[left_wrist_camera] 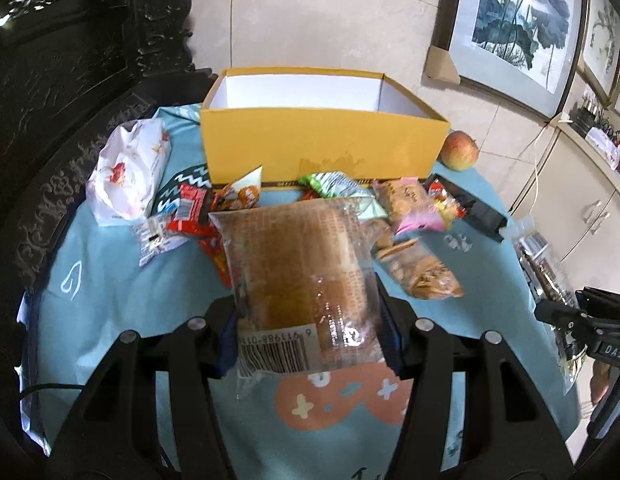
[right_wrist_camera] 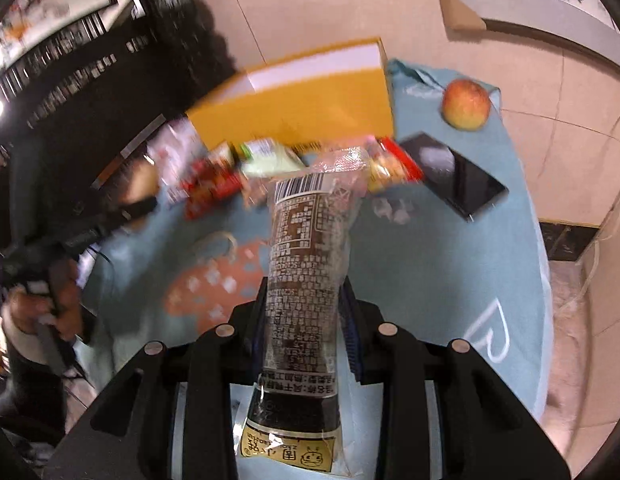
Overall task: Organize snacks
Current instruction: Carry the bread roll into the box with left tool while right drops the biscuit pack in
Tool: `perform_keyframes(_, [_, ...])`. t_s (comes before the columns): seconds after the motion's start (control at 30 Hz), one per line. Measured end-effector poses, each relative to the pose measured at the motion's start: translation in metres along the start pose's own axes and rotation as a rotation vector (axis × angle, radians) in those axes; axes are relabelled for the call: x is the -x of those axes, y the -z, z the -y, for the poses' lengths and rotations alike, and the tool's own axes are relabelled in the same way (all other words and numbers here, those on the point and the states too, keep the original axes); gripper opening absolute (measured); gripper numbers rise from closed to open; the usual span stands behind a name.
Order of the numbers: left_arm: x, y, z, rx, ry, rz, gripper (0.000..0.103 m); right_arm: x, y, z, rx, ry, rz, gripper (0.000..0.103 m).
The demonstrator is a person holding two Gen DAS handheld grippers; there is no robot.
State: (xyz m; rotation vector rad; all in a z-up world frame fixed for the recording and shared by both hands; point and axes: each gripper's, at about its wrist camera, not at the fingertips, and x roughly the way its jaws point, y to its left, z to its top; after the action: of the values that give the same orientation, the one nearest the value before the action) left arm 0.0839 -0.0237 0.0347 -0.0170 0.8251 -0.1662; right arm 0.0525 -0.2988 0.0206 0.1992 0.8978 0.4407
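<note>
My left gripper (left_wrist_camera: 308,320) is shut on a clear bag of brown bread (left_wrist_camera: 298,268) and holds it above the blue tablecloth (left_wrist_camera: 110,304), short of the open yellow box (left_wrist_camera: 321,144). My right gripper (right_wrist_camera: 306,312) is shut on a long brown snack packet (right_wrist_camera: 306,264) and holds it up over the cloth. The box also shows in the right wrist view (right_wrist_camera: 302,112). Several loose snack packets (left_wrist_camera: 413,204) lie in front of the box, also seen blurred in the right wrist view (right_wrist_camera: 214,184). The right gripper shows at the edge of the left wrist view (left_wrist_camera: 589,320).
An apple (left_wrist_camera: 461,150) lies right of the box, also in the right wrist view (right_wrist_camera: 466,105). A black phone (right_wrist_camera: 453,172) lies near the apple. A white bag (left_wrist_camera: 128,172) lies left of the box. Dark carved furniture (left_wrist_camera: 70,60) stands at the left. The table edge falls off at the right (right_wrist_camera: 545,264).
</note>
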Motion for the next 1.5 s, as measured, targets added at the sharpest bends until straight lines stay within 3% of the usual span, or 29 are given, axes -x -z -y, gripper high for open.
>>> perform_keyframes(0.2, [0.006,-0.062,0.012,0.018,0.011,0.080,0.057,0.012,-0.057,-0.010,-0.034,-0.075,0.171,0.033])
perform_keyframes(0.33, [-0.007,-0.107,0.013,0.062,0.021,0.102,0.057,-0.001,-0.106,-0.010,-0.056,-0.080,0.263,0.033])
perform_keyframes(0.53, [-0.068,-0.166,0.003,0.113,-0.036,0.079,0.057,-0.053,-0.176,-0.007,-0.107,-0.028,0.368,0.033])
perform_keyframes(0.7, [-0.123,-0.200,-0.008,0.147,-0.072,0.064,0.057,-0.107,-0.221,-0.006,-0.087,0.014,0.373,0.034])
perform_keyframes(0.73, [-0.133,-0.203,-0.011,0.165,-0.073,0.055,0.059,-0.119,-0.224,-0.007,-0.082,0.026,0.370,0.040])
perform_keyframes(0.77, [-0.144,-0.204,-0.016,0.198,-0.062,0.044,0.063,-0.130,-0.226,-0.008,-0.071,0.043,0.365,0.054])
perform_keyframes(0.83, [-0.156,-0.202,-0.027,0.273,-0.104,0.025,0.094,-0.145,-0.227,-0.013,-0.024,0.134,0.344,0.062])
perform_keyframes(0.87, [-0.158,-0.199,-0.033,0.305,-0.101,0.028,0.097,-0.145,-0.224,-0.014,-0.013,0.149,0.338,0.064])
perform_keyframes(0.93, [-0.156,-0.194,-0.038,0.328,-0.062,0.038,0.098,-0.134,-0.216,-0.011,-0.030,0.103,0.365,0.065])
perform_keyframes(1.0, [-0.150,-0.190,-0.038,0.321,-0.053,0.023,0.098,-0.120,-0.210,-0.003,-0.070,0.076,0.389,0.074])
perform_keyframes(1.17, [-0.113,-0.174,-0.032,0.271,-0.046,0.028,0.098,-0.086,-0.186,0.010,-0.151,0.009,0.357,0.074])
perform_keyframes(1.3, [-0.081,-0.148,-0.028,0.212,-0.063,0.035,0.101,-0.073,-0.149,0.009,-0.118,0.041,0.283,0.075])
perform_keyframes(1.5, [-0.062,-0.088,-0.028,0.173,-0.055,-0.009,0.101,-0.085,-0.083,0.002,-0.060,0.087,0.105,0.075])
